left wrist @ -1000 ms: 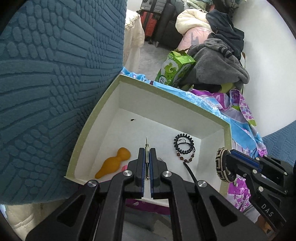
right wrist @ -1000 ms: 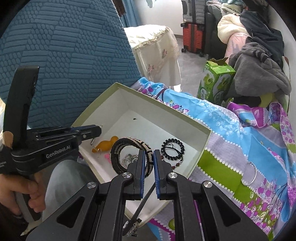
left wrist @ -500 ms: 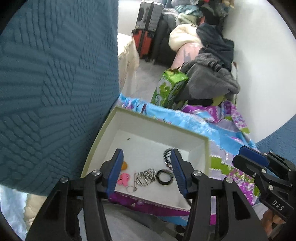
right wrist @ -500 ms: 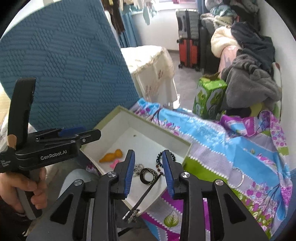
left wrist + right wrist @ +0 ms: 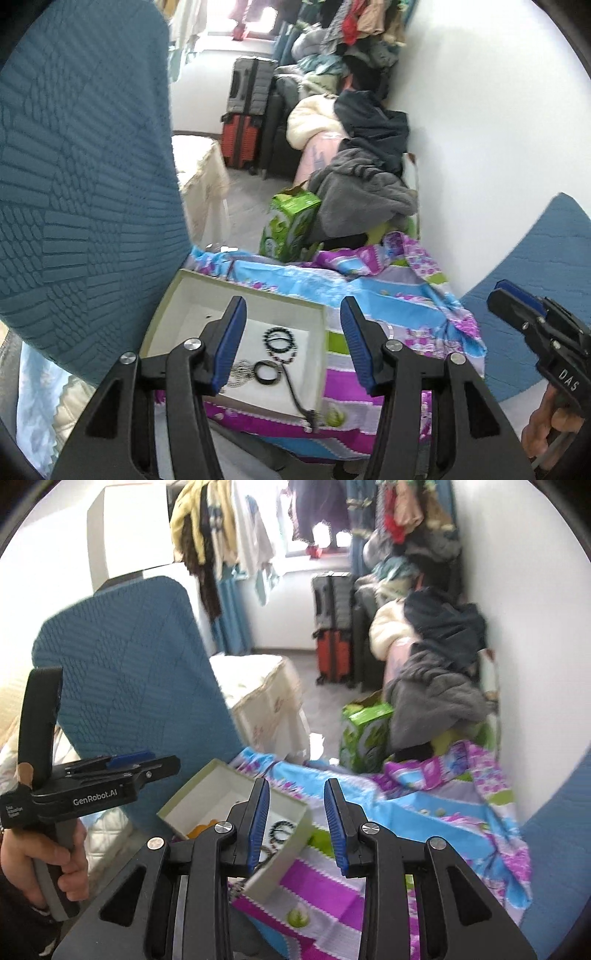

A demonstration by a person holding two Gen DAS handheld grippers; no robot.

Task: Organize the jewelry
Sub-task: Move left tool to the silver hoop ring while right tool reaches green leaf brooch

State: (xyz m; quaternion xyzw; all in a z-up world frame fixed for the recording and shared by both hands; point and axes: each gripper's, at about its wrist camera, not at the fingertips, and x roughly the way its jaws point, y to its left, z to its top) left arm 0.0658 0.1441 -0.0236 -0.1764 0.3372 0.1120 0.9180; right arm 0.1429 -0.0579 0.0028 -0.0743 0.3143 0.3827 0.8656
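Note:
A shallow white box (image 5: 192,295) with a pale green rim lies on a flowered cloth (image 5: 399,295). Inside it are a black bead bracelet (image 5: 280,338), a dark woven bangle (image 5: 267,372), a silver chain (image 5: 242,371) and a black cord (image 5: 295,391) that hangs over the front rim. My left gripper (image 5: 290,339) is open and empty, held high above the box. My right gripper (image 5: 293,821) is open and empty, also pulled back above the box (image 5: 207,794), where an orange piece (image 5: 199,829) shows. A silver ring (image 5: 389,330) lies on the cloth.
A blue padded chair back (image 5: 81,184) stands close on the left. A green carton (image 5: 290,225) and a heap of clothes (image 5: 362,195) sit behind the cloth by the white wall. Suitcases (image 5: 243,118) stand further back. Another blue cushion (image 5: 543,280) is at the right.
Both grippers opened and let go of their jewelry into the box, then drew back and up. The box now looks much smaller and the room behind has come into view.

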